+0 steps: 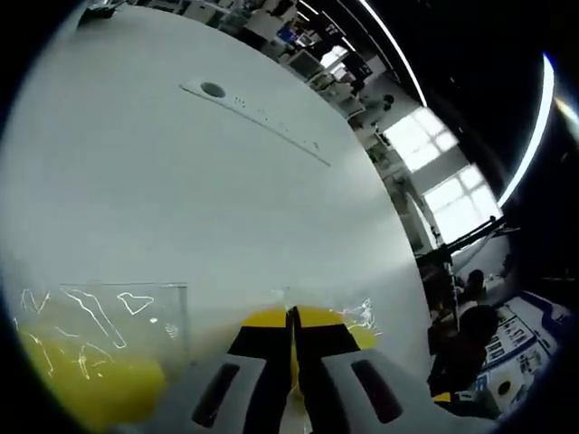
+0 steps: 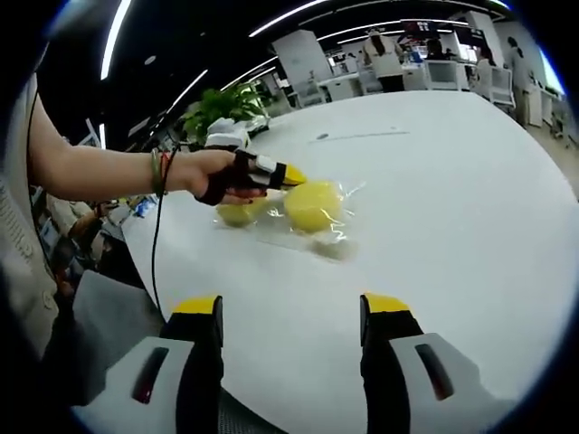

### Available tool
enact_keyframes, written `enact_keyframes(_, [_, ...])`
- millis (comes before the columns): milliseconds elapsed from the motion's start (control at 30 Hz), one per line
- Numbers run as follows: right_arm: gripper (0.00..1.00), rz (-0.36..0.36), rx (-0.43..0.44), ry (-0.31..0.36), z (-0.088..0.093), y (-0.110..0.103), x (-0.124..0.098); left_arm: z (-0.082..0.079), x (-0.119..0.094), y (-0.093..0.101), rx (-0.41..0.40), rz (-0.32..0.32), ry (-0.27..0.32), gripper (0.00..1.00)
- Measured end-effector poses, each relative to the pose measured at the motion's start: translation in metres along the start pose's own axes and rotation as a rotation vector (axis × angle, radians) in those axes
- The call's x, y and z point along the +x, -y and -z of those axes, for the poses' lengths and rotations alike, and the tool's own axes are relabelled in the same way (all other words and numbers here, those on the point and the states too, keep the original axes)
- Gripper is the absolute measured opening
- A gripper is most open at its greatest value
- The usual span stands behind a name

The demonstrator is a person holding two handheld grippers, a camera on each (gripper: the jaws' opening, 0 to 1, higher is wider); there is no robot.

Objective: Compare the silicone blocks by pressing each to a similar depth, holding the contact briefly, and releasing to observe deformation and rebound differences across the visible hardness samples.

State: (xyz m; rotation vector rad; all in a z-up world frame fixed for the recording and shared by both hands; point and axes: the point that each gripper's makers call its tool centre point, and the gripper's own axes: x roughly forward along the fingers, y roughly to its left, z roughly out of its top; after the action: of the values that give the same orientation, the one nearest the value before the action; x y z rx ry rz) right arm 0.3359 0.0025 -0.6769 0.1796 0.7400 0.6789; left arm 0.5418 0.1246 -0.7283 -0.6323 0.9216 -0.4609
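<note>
While the right tongs [image 2: 291, 316] hang with jaws wide apart over the white desk [image 2: 452, 226], nothing sits between them. Well ahead of them lie two round yellow silicone blocks in clear plastic wrapping [image 2: 312, 206], side by side on the desk. The left tongs [image 2: 291, 177], held in a person's hand [image 2: 213, 172], touch the nearer-right block with yellow tips together. In the left gripper view, those tongs [image 1: 292, 336] press closed against yellow silicone.
</note>
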Motion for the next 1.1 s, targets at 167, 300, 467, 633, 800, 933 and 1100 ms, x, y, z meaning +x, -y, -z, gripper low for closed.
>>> enact_keyframes(167, [0.56,0.001,-0.003,-0.002,0.0,-0.001,-0.002,-0.004,-0.002,0.004,0.047,-0.006,0.018,0.0])
enact_keyframes(300, [0.56,0.006,-0.007,0.004,-0.002,-0.001,-0.005,-0.007,-0.008,0.015,0.061,0.016,0.039,0.0])
enact_keyframes(467, [0.56,0.012,-0.018,0.011,-0.005,-0.002,-0.008,-0.013,-0.016,0.036,0.151,0.049,0.066,0.0])
enact_keyframes(633, [0.57,0.013,-0.038,0.018,-0.008,-0.007,-0.011,-0.013,-0.025,0.051,0.168,0.084,0.078,0.0])
enact_keyframes(800, [0.59,0.016,-0.047,0.035,-0.013,-0.011,-0.016,-0.011,-0.038,0.066,0.162,0.124,0.089,0.0])
enact_keyframes(933, [0.6,0.021,-0.061,0.048,-0.016,-0.016,-0.021,-0.009,-0.048,0.077,0.174,0.164,0.087,0.0])
enact_keyframes(1100, [0.6,0.025,-0.086,0.06,-0.02,-0.024,-0.028,-0.007,-0.063,0.095,0.232,0.193,0.104,0.0])
